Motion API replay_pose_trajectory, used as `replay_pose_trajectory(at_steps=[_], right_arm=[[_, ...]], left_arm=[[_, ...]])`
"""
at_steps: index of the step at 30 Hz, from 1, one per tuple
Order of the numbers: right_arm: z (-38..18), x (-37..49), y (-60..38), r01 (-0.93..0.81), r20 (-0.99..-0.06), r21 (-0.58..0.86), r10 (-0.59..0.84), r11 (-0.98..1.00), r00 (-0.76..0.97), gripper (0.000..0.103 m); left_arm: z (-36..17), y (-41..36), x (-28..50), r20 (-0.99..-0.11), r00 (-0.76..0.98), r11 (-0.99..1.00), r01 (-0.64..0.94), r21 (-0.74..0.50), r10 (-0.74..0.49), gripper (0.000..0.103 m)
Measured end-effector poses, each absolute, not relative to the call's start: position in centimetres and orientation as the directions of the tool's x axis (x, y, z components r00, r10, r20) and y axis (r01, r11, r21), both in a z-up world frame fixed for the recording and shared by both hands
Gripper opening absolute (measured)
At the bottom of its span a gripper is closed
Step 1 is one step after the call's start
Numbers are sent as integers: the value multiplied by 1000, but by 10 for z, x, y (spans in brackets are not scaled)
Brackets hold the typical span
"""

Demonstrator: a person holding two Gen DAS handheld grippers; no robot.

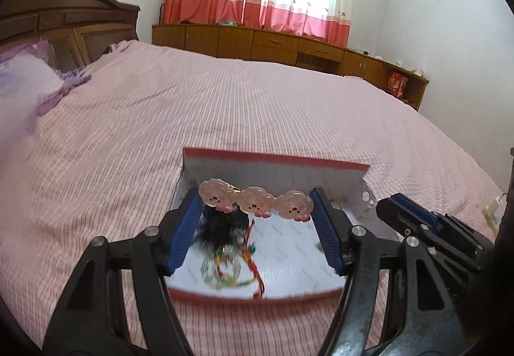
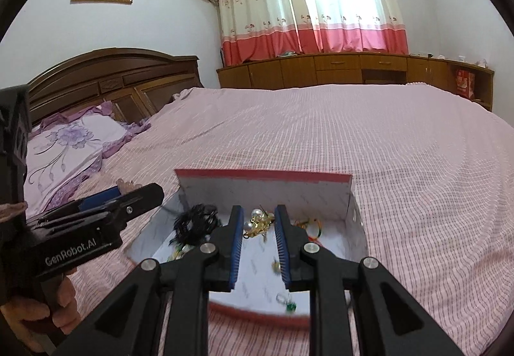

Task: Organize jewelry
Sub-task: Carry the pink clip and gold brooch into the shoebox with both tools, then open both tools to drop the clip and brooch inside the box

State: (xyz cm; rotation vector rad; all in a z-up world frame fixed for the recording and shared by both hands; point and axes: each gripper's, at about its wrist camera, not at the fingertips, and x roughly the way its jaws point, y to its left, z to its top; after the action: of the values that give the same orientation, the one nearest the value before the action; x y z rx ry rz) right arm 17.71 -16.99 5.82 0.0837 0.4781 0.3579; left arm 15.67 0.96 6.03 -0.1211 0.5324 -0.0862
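Left gripper (image 1: 255, 209), low centre, spans our pink three-bunny resin hair clip (image 1: 255, 200); right gripper (image 2: 257, 224) narrowly brackets a pearl-and-gold ornament (image 2: 258, 221). We should release low inside the white box (image 1: 276, 169).

I log: clip (image 1: 255, 200), glossy translucent pink plastic. Box (image 1: 276, 164), matt white card, red rim. Pearl piece (image 2: 257, 221) in the box, shiny gold metal. Fingers (image 1: 183, 234), ribbed blue rubbery pads on matt black plastic. Bedspread (image 1: 225, 105) under the box, ribbed pink cloth. Headboard (image 2: 112, 76) beyond the box, polished dark wood.
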Motion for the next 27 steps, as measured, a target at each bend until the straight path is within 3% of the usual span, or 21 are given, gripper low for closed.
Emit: replay_pose_trajectory(at_steps=[8, 20, 22, 24, 27], right_arm=[[40, 216, -171, -254, -448, 157, 299, 954, 843, 22], [19, 243, -167, -231, -500, 155, 278, 960, 820, 25], [17, 244, -167, -227, -506, 155, 275, 961, 817, 31], [17, 244, -167, -225, -510, 157, 274, 962, 815, 46], [17, 241, -169, -220, -508, 161, 272, 962, 817, 49]], left_arm=[[39, 3, 189, -487, 869, 993, 46, -107, -93, 61], [13, 8, 212, -556, 828, 994, 11, -113, -72, 61], [11, 8, 215, -568, 821, 994, -1, -112, -63, 62], [10, 9, 216, -581, 812, 994, -12, -111, -55, 63], [11, 9, 217, -593, 804, 994, -24, -103, -42, 66]])
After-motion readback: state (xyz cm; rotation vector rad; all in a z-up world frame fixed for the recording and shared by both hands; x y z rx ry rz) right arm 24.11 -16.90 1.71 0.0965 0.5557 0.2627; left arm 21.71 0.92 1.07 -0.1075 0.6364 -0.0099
